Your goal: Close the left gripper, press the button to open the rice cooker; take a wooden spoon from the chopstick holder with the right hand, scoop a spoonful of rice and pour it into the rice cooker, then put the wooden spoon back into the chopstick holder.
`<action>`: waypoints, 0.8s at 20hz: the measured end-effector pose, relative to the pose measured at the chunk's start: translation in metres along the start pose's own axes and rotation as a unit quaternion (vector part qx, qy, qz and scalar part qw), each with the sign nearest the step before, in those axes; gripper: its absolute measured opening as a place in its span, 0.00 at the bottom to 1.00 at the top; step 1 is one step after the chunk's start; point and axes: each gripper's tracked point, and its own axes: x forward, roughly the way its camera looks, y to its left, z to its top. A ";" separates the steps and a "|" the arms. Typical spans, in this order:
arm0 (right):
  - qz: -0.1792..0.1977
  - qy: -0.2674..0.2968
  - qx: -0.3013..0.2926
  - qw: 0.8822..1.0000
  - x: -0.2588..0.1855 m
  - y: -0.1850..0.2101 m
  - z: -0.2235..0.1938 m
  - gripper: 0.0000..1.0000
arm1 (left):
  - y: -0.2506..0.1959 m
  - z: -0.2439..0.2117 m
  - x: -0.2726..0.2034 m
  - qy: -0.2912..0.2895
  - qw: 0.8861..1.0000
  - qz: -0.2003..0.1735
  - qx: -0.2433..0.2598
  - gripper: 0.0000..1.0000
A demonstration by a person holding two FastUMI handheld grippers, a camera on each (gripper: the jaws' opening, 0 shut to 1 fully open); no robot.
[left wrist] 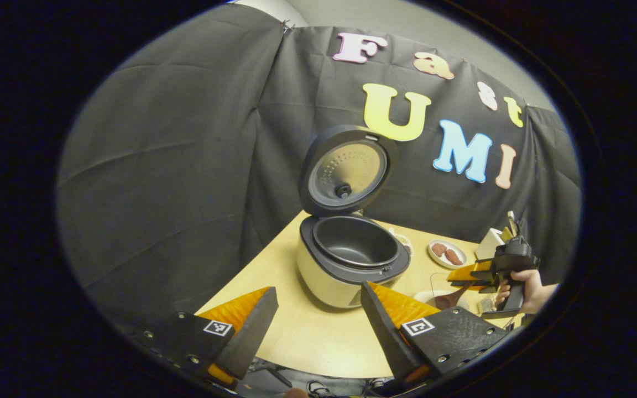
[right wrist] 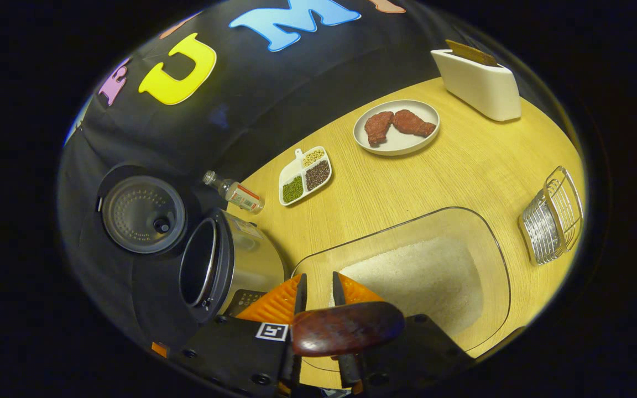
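Observation:
The rice cooker (left wrist: 346,265) stands with its lid (left wrist: 346,171) raised and its dark inner pot bare. My left gripper (left wrist: 318,290) is open in front of it, fingers wide apart with nothing between them. At the far right a hand holds my right gripper (left wrist: 454,279), shut on the dark wooden spoon (left wrist: 451,298). In the right gripper view the right gripper (right wrist: 318,290) pinches that spoon (right wrist: 346,329) over the near end of a clear container of rice (right wrist: 423,276). The open cooker (right wrist: 224,265) lies to the left. The white chopstick holder (right wrist: 476,83) stands at the far edge.
On the wooden table (right wrist: 462,166) are a plate with two pieces of meat (right wrist: 396,127), a divided dish of beans (right wrist: 304,176), a small bottle (right wrist: 235,193) behind the cooker, and a wire basket (right wrist: 553,215) at the right edge.

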 end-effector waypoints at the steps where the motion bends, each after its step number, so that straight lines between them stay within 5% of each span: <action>1: 0.006 -0.001 0.008 1.000 -0.002 -0.002 0.001 0.26 | -0.001 0.002 -0.001 -0.002 1.000 -0.001 0.002 0.94; 7: -0.005 -0.031 0.101 0.994 -0.024 -0.037 0.017 0.26 | -0.016 0.010 0.000 -0.009 1.000 -0.010 0.014 0.94; 16: 0.016 -0.082 0.246 0.966 -0.061 -0.065 0.062 0.26 | -0.025 0.008 0.000 -0.005 0.999 -0.019 0.036 0.95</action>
